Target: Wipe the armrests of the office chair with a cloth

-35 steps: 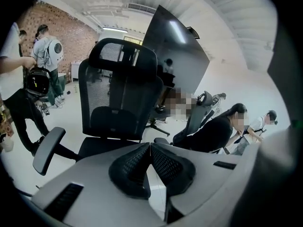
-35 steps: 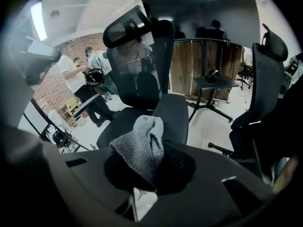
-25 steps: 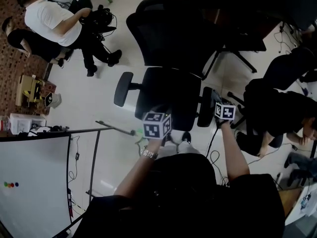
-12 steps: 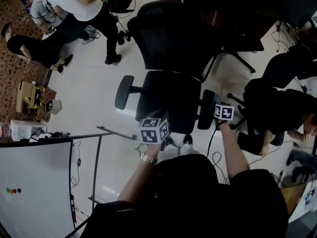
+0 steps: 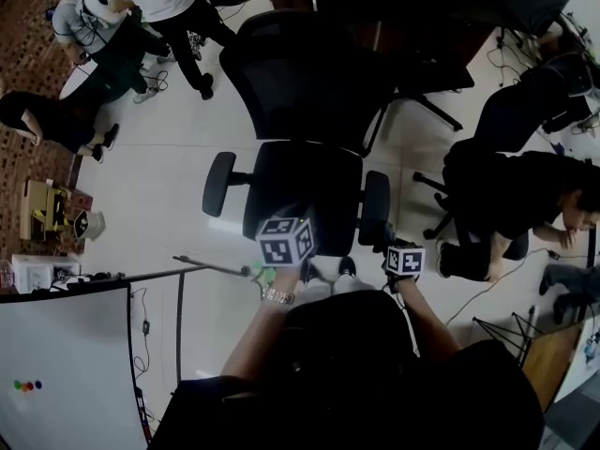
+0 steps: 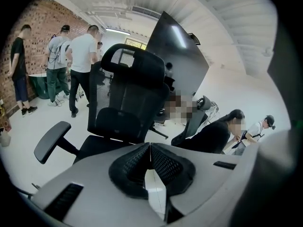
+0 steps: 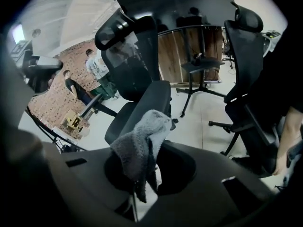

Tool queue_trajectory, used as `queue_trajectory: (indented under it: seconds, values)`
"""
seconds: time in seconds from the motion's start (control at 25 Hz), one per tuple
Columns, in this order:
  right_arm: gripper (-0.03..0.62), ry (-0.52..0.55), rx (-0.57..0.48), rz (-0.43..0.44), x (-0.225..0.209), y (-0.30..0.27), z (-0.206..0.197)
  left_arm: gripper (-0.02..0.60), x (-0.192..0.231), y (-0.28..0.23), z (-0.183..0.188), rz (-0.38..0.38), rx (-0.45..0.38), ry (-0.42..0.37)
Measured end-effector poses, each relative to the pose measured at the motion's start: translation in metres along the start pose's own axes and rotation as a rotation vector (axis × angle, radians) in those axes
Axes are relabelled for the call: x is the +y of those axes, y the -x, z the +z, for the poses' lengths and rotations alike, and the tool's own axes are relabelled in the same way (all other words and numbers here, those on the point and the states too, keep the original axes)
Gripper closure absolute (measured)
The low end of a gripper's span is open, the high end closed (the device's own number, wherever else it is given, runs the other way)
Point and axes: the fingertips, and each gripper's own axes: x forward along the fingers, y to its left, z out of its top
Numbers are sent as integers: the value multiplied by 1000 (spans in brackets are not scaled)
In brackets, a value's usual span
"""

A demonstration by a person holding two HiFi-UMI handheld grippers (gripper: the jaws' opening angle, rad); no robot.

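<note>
A black office chair (image 5: 309,157) stands in the middle of the head view, on a pale floor (image 5: 169,195). The right gripper (image 7: 142,174) is low and right of the middle in that view. Its jaws are squeezed tight on a gray cloth (image 7: 142,143), and the cloth sticks up out of them in a soft bunch. The cloth is very near the front end of the right-hand armrest (image 5: 374,209), but I cannot tell if it touches. The left gripper (image 6: 150,148) is just below the seat in the head view. Its jaws are pressed together with nothing in them. The other armrest (image 5: 218,184) sticks out at the left, away from both grippers. A whiteboard (image 5: 66,364) fills the bottom left corner.
</note>
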Motion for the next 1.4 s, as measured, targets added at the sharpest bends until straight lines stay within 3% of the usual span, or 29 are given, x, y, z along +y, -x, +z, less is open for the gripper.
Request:
queue_trajectory:
  seconds: [0.12,0.28,0.4,0.52,0.64,0.72,1.04,1.4]
  values:
    - [540,21,-12,27,5,13,7,580,-2,3,3,-1,-9,-2]
    - [540,8,-122,32,-12,9,99,580,7,9,6,32,-1,-8]
    - [540,72,-111,-24,-19,-19,162,579,15,13,1,57,17,-6]
    - [540,115,-73,-75,-20,-51,193,579,20,21,-6,71,23,4]
    - [540,120,-12,-109,-21,-77,183,580,26,27,-12,86,24,19]
    - [540,122,-29,-125,-17,-77,174,579,31,31,-14,91,24,29]
    - [540,255,-36,-15,30,-63,115,579,36,31,-5,70,10,34]
    - [540,403,53,259,86,-28,13,579,12,11,7,-18,10,-8]
